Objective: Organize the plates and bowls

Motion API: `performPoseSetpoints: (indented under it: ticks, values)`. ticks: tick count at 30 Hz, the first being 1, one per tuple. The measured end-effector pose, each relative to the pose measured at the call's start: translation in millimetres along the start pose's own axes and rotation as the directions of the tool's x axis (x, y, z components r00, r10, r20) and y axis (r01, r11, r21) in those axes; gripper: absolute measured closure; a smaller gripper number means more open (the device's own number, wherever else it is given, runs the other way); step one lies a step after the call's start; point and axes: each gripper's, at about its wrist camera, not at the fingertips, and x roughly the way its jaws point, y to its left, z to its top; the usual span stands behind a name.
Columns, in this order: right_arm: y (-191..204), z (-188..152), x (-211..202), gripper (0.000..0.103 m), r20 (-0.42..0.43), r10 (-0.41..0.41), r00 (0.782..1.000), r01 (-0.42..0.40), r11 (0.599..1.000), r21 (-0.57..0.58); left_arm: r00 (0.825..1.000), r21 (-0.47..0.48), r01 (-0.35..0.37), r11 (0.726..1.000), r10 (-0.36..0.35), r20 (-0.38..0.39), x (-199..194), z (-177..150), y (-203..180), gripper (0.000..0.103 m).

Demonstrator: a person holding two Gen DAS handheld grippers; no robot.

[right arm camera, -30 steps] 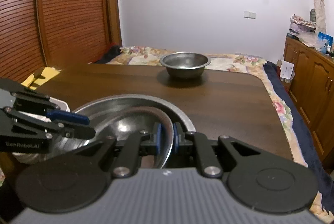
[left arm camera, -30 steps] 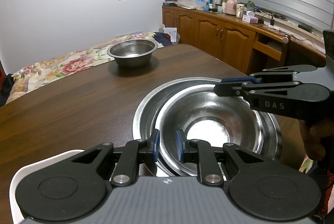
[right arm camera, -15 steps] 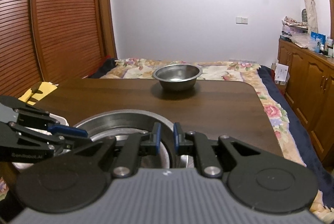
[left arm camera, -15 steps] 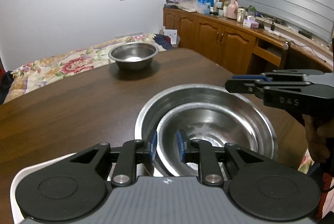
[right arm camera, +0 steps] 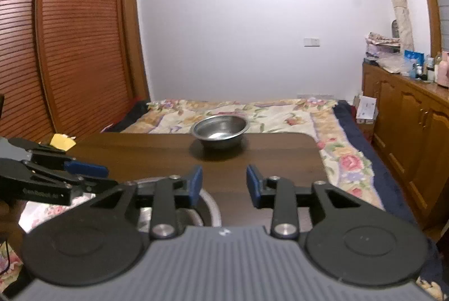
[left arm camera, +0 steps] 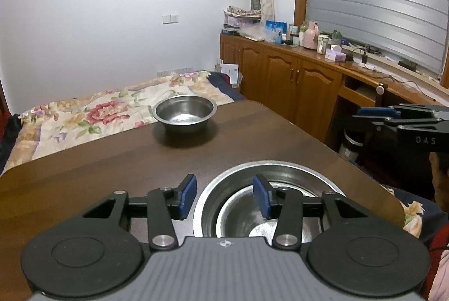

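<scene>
My left claw has just been opening and stands parted, nothing between its pads. Under it sits the big bowl with a smaller bowl nested inside; my own rig hides their near halves. My right claw has been opening too, empty, and only a sliver of the big bowl shows beneath it. Beyond the big bowl, near the bench far edge, stands a third bowl.
</scene>
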Motion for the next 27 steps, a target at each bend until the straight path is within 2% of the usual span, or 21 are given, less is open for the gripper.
performPoseSetpoints:
  ticks: [8,27]
  values:
    - [-19.1,-2.9,-1.1,0.062,-0.016,-0.061,0.998,0.060,0.998,-0.018,1.000,-0.005,-0.011,1.000,0.011,0.010,0.9,3.6,2.8,0.042]
    - [-23.8,-9.1,-5.1,0.060,-0.015,-0.071,0.997,0.071,0.997,-0.015,1.000,-0.015,-0.023,1.000,0.024,0.011,1.8,2.4,10.4,0.039]
